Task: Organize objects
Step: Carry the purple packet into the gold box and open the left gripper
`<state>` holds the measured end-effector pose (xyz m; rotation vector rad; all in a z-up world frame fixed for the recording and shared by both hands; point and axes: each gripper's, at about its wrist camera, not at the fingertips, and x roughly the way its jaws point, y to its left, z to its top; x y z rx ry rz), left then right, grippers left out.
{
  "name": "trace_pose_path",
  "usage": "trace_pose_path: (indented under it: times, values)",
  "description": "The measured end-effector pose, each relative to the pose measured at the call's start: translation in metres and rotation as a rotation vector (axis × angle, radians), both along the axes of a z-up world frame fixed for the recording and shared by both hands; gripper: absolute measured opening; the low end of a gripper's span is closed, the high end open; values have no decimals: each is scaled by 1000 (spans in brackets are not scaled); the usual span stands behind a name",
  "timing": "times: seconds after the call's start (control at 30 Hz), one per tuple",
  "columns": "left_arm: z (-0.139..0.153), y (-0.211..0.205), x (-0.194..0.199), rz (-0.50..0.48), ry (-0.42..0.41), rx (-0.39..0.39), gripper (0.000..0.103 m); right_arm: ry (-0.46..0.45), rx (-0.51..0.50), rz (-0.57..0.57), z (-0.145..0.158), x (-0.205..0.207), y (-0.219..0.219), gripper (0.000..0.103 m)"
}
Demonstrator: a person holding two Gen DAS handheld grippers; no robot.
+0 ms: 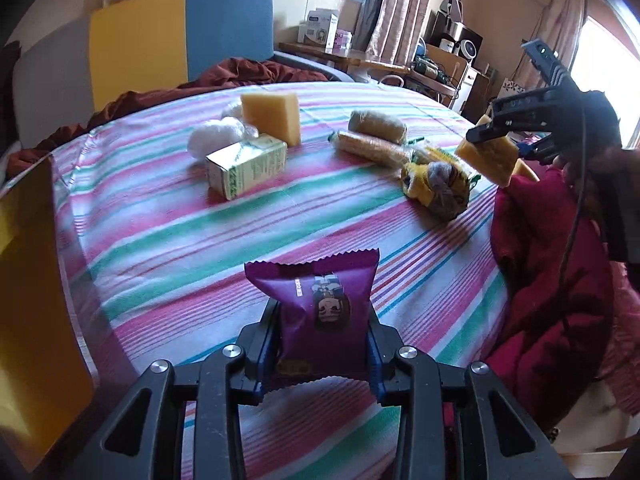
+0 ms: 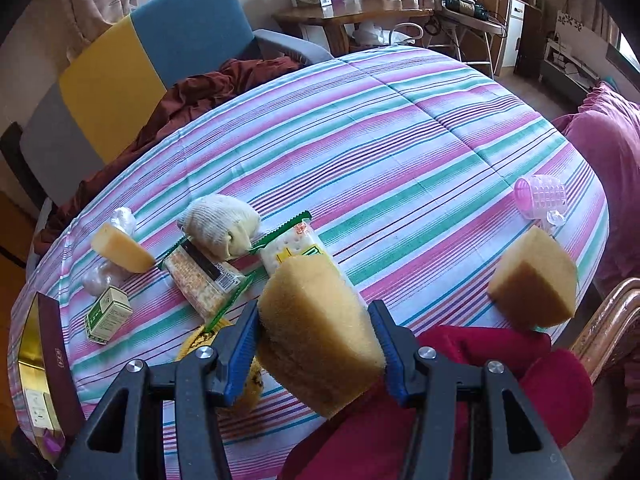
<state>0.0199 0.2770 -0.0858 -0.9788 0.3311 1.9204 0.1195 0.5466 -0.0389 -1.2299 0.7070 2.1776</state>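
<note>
Left wrist view: striped tabletop [image 1: 168,240] in pink, green and white fills the frame, lit by daylight.
Room: blue-and-yellow chair [image 1: 180,36] at the far side with a dark red cloth [image 1: 248,74] on its seat; curtained windows, a wooden side table [image 2: 352,16] with boxes, and cluttered shelves beyond.
Near right edge: red garment [image 1: 560,288] draped over the tabletop rim.
Sponges: three yellow ones; one stands far left [image 1: 272,117], one [image 2: 534,280] lies near right, one is held.
Cracker packs: two, side by side mid-table [image 2: 204,276].
Other single items: green-and-white carton [image 1: 246,168], rolled sock [image 2: 220,230], pink plastic cup [image 2: 542,196] on its side far right, yellow printed bag [image 1: 436,184].
Left hand-held gripper [image 1: 320,344]: clamped on a purple snack packet [image 1: 316,312], held just above the near tabletop.
Right hand-held gripper [image 2: 316,344]: blue pads pressed on the held sponge [image 2: 316,328], lifted over the near edge.
</note>
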Motion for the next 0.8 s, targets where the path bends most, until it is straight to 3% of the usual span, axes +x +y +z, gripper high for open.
trace_pose_path:
  times: [0.23,0.47,0.63,0.8]
  values:
    - [56,-50,-24,118,26,91,37,31,15,-18,2,8,3,55]
    - [91,-148,-112,403,14,71,38,38,13,-21,3,10,4,55]
    - [87,-207,-169,559,13,11,38,38,20,-32,3,11,3,55]
    - [61,-244,-214,656,-80,-18,38,29,24,-38,4,10,3,55]
